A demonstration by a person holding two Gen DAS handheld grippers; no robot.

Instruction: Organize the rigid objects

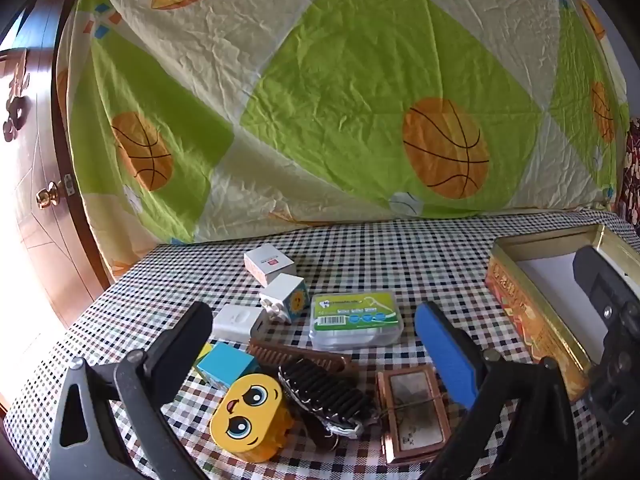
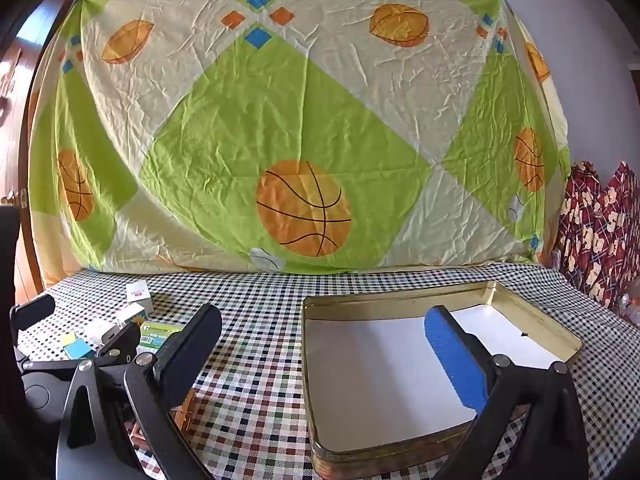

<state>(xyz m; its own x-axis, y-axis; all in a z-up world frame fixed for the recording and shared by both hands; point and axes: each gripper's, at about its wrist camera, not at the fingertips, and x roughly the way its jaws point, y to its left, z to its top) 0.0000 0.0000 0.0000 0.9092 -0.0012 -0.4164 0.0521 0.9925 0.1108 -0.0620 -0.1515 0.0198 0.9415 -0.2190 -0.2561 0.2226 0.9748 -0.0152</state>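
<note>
A pile of small items lies on the checked cloth in the left wrist view: a yellow face block point(image 1: 250, 416), a blue cube point(image 1: 226, 364), a black hairbrush point(image 1: 324, 394), a brown comb point(image 1: 298, 354), a copper-framed box point(image 1: 414, 412), a clear floss box point(image 1: 356, 320), a white charger point(image 1: 238, 322) and two white cubes point(image 1: 270, 266). My left gripper point(image 1: 316, 348) hovers open over the pile, holding nothing. An open gold tin point(image 2: 400, 294), lined white, stands to the right. My right gripper point(image 2: 322, 360) stands open at its near left edge, empty.
A green and cream sheet with basketballs point(image 2: 304, 208) hangs behind the table. A wooden door point(image 1: 44, 200) stands at the left. Red patterned fabric point(image 2: 600, 220) lies past the table's right end. The tin's side wall point(image 1: 532, 320) is right of the pile.
</note>
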